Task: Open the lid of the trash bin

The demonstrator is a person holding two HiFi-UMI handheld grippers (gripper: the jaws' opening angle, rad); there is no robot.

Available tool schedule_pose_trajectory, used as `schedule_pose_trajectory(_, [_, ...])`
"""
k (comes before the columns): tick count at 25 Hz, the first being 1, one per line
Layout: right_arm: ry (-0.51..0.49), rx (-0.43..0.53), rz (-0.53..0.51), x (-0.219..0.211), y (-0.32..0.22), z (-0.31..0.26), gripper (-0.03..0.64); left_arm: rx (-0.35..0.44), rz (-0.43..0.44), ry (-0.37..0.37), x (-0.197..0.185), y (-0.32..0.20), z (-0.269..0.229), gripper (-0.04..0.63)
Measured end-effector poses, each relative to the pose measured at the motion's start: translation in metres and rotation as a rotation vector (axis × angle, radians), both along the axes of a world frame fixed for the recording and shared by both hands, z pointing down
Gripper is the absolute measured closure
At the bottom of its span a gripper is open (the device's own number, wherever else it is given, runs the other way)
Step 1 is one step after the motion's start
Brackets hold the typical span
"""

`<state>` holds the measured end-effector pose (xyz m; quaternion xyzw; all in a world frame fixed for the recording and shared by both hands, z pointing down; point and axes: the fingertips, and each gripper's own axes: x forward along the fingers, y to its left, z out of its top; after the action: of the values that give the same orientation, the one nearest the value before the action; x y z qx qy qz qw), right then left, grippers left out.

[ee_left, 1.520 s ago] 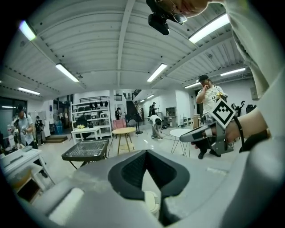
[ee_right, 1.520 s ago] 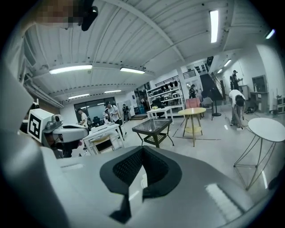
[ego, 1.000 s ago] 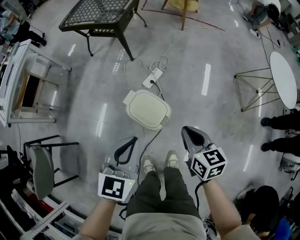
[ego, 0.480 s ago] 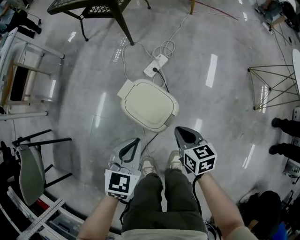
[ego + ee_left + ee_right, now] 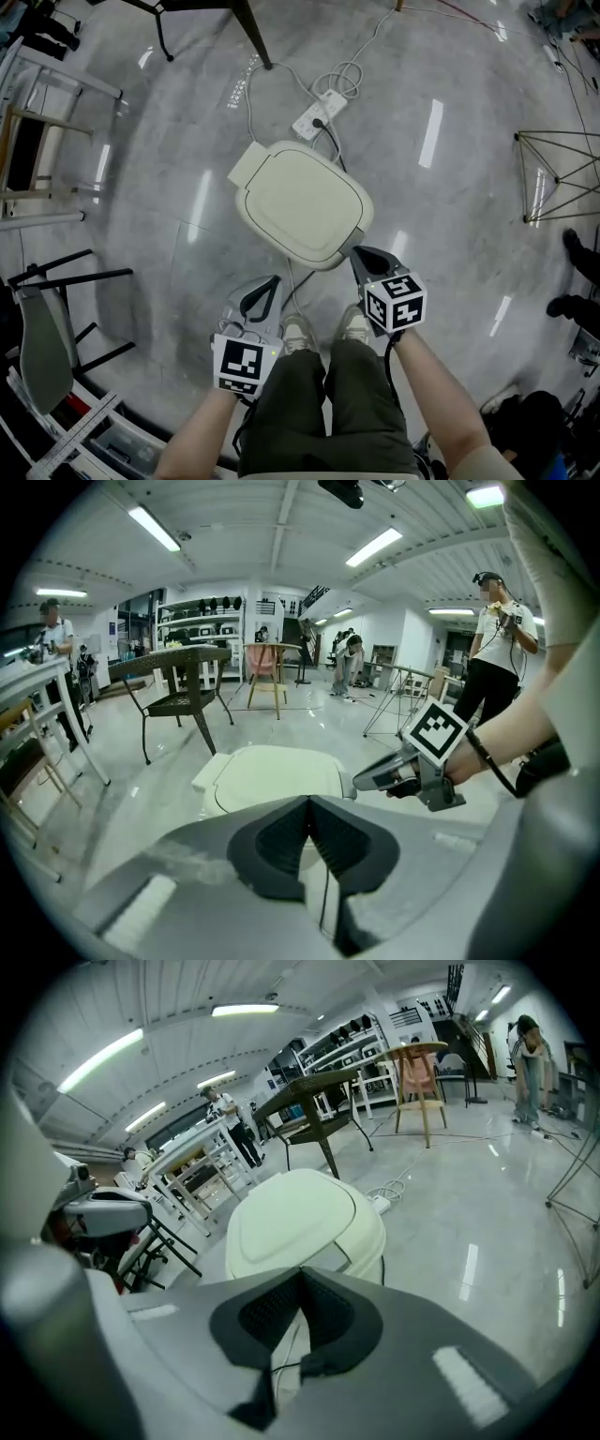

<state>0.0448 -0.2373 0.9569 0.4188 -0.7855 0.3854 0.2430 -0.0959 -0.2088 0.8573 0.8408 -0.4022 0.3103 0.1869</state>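
The cream trash bin (image 5: 300, 202) stood on the grey glossy floor (image 5: 450, 234), directly ahead of the person's shoes (image 5: 298, 330), and its lid (image 5: 298, 192) lay flat and closed on it. The right gripper (image 5: 362, 253) was held at the near right corner of the bin. In the head view its fingers, pressed together with nothing between them, reached the rim of the bin there, but I cannot tell if they touched it. In the right gripper view the bin (image 5: 305, 1222) rose just beyond the closed fingertips, with a grey patch (image 5: 330, 1258) on its front wall right above them. The left gripper (image 5: 270, 281) was also on the near side of the bin, more to the left, and apart from it, with bare floor between its tips and the bin wall. Its fingers were pressed together too, and empty. In the left gripper view the bin (image 5: 272, 775) was seen straight over them, with the right gripper (image 5: 370, 780) at the bin's right edge. On the far side of the bin a white power strip (image 5: 314, 117) lay on the floor with a coiled white cable (image 5: 342, 82)
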Motion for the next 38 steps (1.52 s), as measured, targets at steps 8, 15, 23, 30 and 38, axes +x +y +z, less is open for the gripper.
schedule_pose_trajectory(8, [-0.004,-0.020,-0.011,0.000,0.002,0.013,0.613,-0.028,0.008,-0.010,-0.005,0.006,0.012,0.594])
schedule_pose_trajectory(15, [-0.001,-0.050,0.012,-0.001,0.005,-0.035,0.614,-0.044,0.011,-0.003,-0.001,0.018,-0.030,0.594])
schedule_pose_trajectory(23, [-0.047,0.021,0.022,-0.007,0.009,-0.169,0.614,0.026,-0.012,0.004,-0.008,0.002,-0.137,0.594])
schedule_pose_trajectory(30, [-0.087,0.123,0.048,-0.005,0.008,-0.308,0.614,0.112,-0.018,0.031,-0.016,-0.008,-0.252,0.594])
schedule_pose_trajectory(38, [-0.129,0.266,0.024,-0.016,0.012,-0.445,0.614,0.222,-0.005,0.002,-0.028,-0.011,-0.363,0.594])
